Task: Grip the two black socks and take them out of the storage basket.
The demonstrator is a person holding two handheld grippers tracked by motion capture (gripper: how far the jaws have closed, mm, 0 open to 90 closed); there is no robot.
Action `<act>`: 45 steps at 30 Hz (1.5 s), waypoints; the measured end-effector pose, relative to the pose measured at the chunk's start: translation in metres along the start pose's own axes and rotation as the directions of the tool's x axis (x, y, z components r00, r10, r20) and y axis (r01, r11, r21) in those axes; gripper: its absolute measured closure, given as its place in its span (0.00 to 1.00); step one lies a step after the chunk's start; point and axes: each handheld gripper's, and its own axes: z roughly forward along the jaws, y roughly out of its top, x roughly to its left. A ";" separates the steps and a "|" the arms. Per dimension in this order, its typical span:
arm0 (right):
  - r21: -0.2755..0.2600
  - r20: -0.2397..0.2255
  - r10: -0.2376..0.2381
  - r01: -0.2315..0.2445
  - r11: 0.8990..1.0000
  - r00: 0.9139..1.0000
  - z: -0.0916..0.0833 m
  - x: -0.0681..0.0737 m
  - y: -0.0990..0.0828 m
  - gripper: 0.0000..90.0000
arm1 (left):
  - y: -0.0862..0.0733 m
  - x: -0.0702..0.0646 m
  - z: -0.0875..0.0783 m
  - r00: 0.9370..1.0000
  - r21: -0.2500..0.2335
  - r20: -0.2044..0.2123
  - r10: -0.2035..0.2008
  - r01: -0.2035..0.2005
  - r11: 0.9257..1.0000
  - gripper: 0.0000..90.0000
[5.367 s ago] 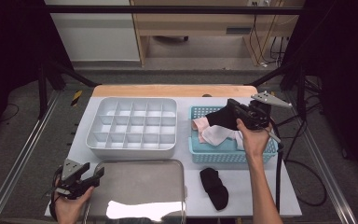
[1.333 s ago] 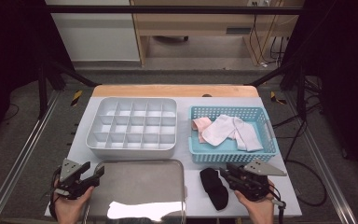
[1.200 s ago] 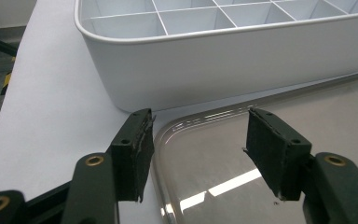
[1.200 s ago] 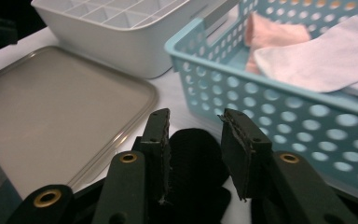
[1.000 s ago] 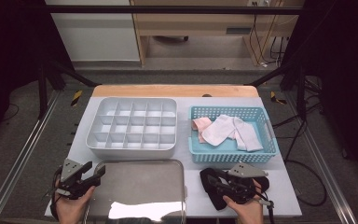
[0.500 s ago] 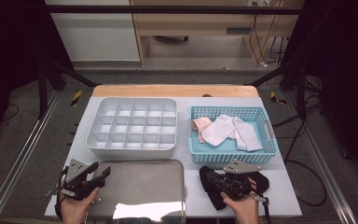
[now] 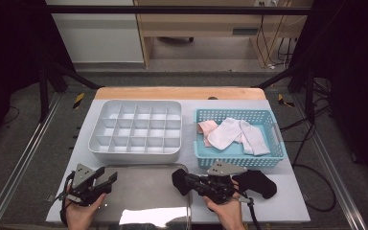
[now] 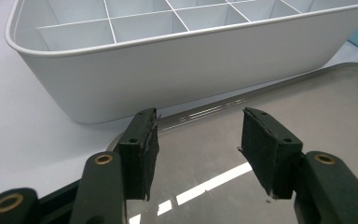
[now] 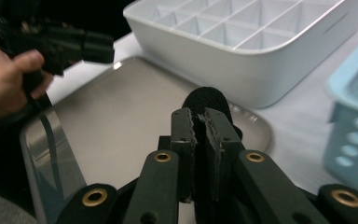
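A black sock (image 7: pixel 259 184) lies on the white table in front of the blue basket, its left end lifted. My right gripper (image 7: pixel 189 181) is shut on that end; its jaws have just been closing with the sock between them. In the right gripper view the sock's tip (image 9: pixel 206 100) pokes out beyond my right gripper (image 9: pixel 199 122), just over the right rim of the metal tray (image 9: pixel 121 121). My left gripper (image 7: pixel 109 181) stands open and holds nothing. It hovers low over the tray's left part (image 8: pixel 331 107), and the gap in the left gripper (image 8: pixel 198 140) is bare.
A white divided box (image 7: pixel 136 129) stands behind the tray (image 7: pixel 143 191). The blue basket (image 7: pixel 249 161) to its right holds white socks (image 7: pixel 230 134) and a pink one (image 7: pixel 206 127). The other hand and its gripper (image 9: pixel 51 39) show at the tray's far side.
My right gripper closed on the black sock's end and pulled it left, up to the tray's right rim. The left gripper has stayed where it was.
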 end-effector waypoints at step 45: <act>0.195 0.009 -0.072 0.069 0.978 0.997 0.045 0.019 -0.026 0.79 | 0.002 -0.014 -0.001 0.999 -0.007 0.024 0.030 -0.029 1.000 0.48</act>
